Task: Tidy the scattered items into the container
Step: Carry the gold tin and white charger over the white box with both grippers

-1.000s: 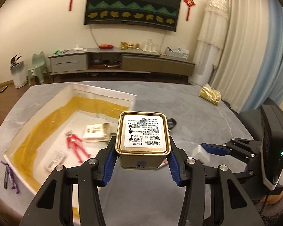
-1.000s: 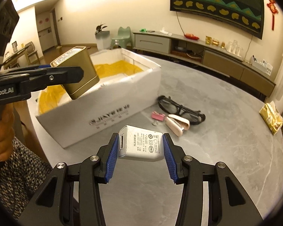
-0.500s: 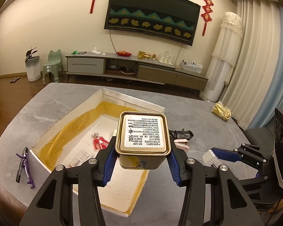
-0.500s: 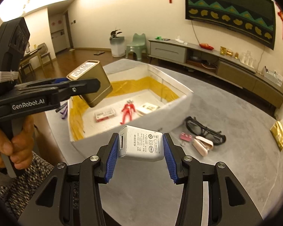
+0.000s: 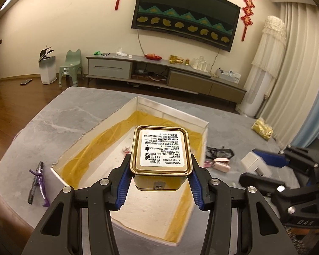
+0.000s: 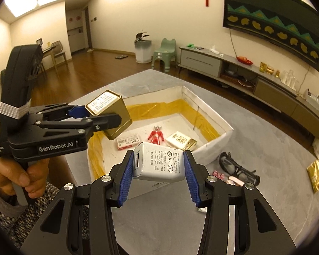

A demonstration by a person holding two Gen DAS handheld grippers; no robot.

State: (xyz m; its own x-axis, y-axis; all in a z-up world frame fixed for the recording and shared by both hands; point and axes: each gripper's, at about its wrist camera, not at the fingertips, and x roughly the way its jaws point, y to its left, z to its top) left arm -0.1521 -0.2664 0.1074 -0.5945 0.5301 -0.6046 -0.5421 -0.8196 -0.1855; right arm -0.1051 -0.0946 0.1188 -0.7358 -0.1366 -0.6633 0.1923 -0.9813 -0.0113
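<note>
The left gripper is clamped on a gold tin, held in the air above the near part of the open white box. The right gripper pinches a white charger — just above the box's near wall. Black glasses lie on the grey table beside the box's right wall.
</note>
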